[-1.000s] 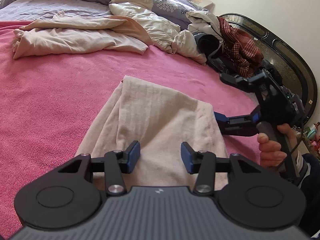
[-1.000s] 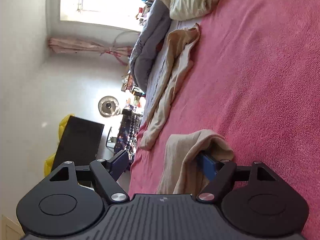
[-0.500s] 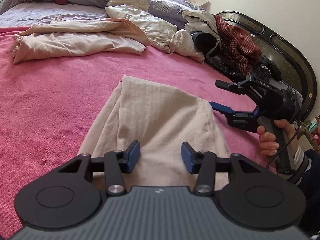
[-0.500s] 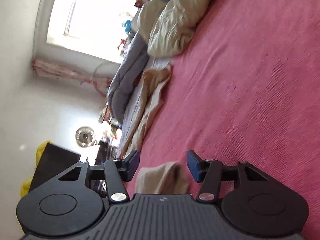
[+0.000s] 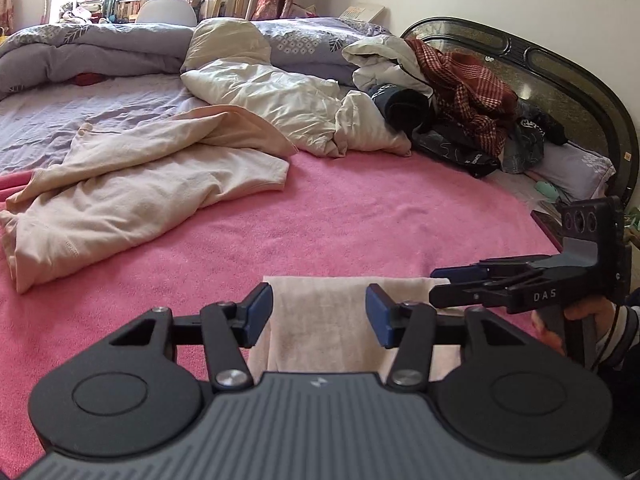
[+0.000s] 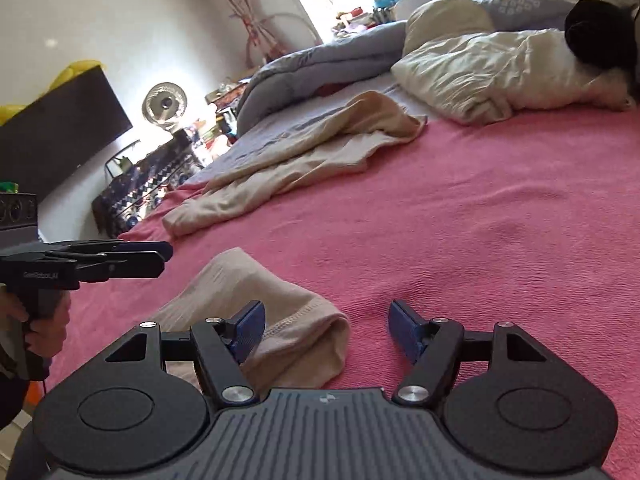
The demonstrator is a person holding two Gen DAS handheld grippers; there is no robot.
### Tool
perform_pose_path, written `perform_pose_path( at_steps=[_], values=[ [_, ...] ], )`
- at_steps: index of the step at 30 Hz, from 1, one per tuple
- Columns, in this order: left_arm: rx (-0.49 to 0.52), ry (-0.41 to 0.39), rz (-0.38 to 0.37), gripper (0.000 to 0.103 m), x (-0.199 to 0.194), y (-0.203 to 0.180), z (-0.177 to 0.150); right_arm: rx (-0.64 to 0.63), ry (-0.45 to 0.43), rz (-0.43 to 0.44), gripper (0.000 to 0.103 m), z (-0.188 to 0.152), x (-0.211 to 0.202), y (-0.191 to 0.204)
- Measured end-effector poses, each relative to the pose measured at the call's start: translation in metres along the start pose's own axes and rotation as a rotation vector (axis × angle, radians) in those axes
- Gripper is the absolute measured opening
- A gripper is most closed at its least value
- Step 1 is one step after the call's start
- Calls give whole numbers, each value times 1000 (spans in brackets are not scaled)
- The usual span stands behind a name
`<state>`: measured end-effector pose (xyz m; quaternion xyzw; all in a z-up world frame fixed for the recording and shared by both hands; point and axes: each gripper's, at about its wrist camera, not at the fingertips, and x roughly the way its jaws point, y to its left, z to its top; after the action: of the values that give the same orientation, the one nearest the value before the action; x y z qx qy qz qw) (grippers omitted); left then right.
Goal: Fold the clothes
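A folded beige garment (image 5: 320, 320) lies flat on the pink blanket (image 5: 360, 232); the right wrist view shows it as a small bundle (image 6: 256, 288). My left gripper (image 5: 319, 312) hovers open just above its far edge, with nothing between the fingers. In that same view my right gripper (image 5: 438, 284) shows side-on at the garment's right corner, held by a hand (image 5: 588, 312). In its own view the right gripper (image 6: 326, 328) is open, its left finger over the garment's hemmed corner, holding nothing. The left gripper (image 6: 164, 256) juts in from the left.
An unfolded beige garment (image 5: 140, 188) sprawls farther back on the bed. Behind it lie a cream duvet (image 5: 280, 100), a grey quilt (image 5: 100, 52) and a heap of clothes with a red check cloth (image 5: 468, 84) against the dark headboard (image 5: 580, 92). A fan (image 6: 166, 102) stands beyond the bed.
The right gripper has drawn its finger out of the garment's fold, turned from sideways to level and opened wide. Both grippers have pulled back towards the near edge of the garment.
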<state>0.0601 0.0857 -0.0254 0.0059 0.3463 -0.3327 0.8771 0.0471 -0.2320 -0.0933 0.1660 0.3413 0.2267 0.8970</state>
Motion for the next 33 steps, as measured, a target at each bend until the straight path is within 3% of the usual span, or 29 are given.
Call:
perform_pose_path(
  at_steps=[1, 3, 9, 14, 18, 21, 23, 26, 28, 29, 32, 33],
  values=[
    [5, 7, 14, 56, 3, 0, -2, -9, 10, 3, 67, -1, -1, 3],
    [7, 19, 38, 56, 10, 2, -6, -28, 31, 9, 45, -3, -2, 10],
    [-39, 16, 45, 56, 18, 20, -9, -32, 21, -19, 15, -11, -15, 27],
    [0, 17, 20, 56, 17, 25, -3, -75, -21, -57, 13, -3, -27, 44],
    [79, 93, -132, 58, 29, 28, 12, -145, -11, -88, 13, -4, -28, 51],
    [176, 161, -113, 59, 50, 23, 16, -144, -3, -92, 13, -6, -25, 48],
    [187, 164, -87, 62, 62, 23, 17, -141, 2, -92, 13, -8, -23, 46],
    [96, 153, -135, 78, 79, 31, 15, -136, 9, -93, 13, -10, -20, 43],
    [107, 144, -171, 99, 85, 27, 11, -131, 19, -86, 13, -11, -18, 40],
    [147, 149, -168, 102, 88, 20, 10, -129, 25, -82, 14, -11, -17, 38],
    [258, 141, -100, 100, 91, 0, 3, -123, 31, -76, 14, -12, -15, 36],
    [240, 134, -106, 90, 89, 0, 3, -122, 32, -74, 14, -12, -14, 35]
  ],
)
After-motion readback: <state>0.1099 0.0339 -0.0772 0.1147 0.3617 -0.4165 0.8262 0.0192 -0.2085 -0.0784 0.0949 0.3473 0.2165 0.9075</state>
